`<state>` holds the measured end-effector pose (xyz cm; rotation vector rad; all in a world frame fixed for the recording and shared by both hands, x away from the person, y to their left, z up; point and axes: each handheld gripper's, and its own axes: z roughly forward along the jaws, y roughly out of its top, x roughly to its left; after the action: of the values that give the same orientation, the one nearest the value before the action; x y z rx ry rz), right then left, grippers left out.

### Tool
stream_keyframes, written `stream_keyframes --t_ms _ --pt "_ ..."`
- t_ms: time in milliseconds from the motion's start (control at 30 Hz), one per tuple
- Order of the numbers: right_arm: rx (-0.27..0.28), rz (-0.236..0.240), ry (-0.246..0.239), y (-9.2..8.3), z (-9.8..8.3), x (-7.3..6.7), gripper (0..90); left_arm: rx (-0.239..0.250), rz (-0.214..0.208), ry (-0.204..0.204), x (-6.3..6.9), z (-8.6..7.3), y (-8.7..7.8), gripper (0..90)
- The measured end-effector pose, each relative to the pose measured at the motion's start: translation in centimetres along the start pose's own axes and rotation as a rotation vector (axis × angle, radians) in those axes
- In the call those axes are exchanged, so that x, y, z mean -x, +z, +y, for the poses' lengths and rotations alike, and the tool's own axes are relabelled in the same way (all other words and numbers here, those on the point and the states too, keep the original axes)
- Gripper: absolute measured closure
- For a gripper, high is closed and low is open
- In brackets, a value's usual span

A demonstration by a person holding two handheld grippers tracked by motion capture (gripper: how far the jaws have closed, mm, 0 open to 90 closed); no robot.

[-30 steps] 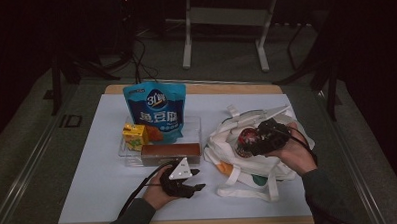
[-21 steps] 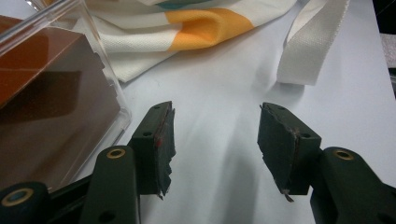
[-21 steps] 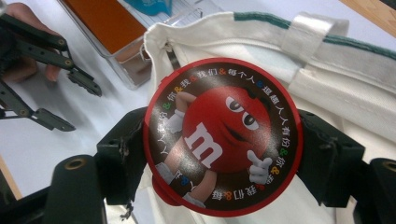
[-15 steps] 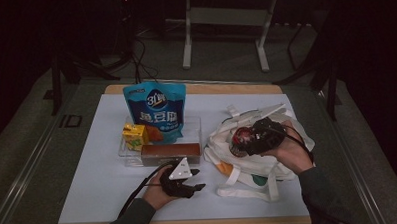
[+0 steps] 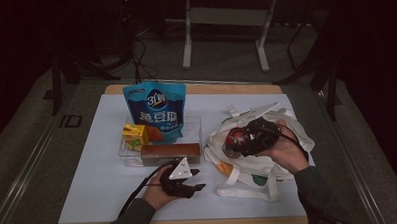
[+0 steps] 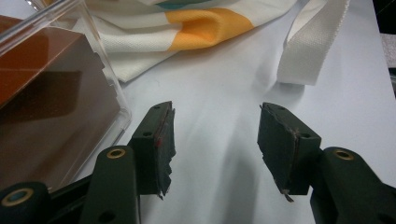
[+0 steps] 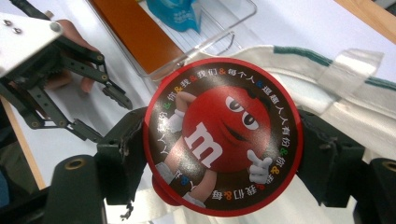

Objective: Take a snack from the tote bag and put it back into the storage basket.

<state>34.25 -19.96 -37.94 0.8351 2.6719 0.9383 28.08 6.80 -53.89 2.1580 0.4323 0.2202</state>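
While the candy tin [image 7: 223,136] is pinched in the right gripper [image 5: 251,138], packing is underway.
It hangs above the tote bag [image 5: 248,168], not yet inside; the left gripper [image 5: 188,180] rests beside the bag, jaws spread and empty.

The room is dim, lit mainly over the tabletop [image 5: 109,190], whose pale sheet covers a wooden top that shows as a light brown strip along the far and near edges. Around it lies a grey floor [image 5: 33,153] with a metal rail [image 5: 26,170] running along the left side. Beyond the far edge stands a white metal frame [image 5: 223,31] on two legs. Black cables [image 5: 139,49] trail across the floor near dark stands at the left, and the back fades into darkness
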Motion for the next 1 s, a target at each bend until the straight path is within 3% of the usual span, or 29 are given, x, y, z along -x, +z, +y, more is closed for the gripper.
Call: stream_keyframes --t_ms 1000 --pt "0.026 0.066 -0.069 1.7 4.1 -2.8 25.6 0.001 -0.001 -0.001 0.0 0.0 0.0 46.1"
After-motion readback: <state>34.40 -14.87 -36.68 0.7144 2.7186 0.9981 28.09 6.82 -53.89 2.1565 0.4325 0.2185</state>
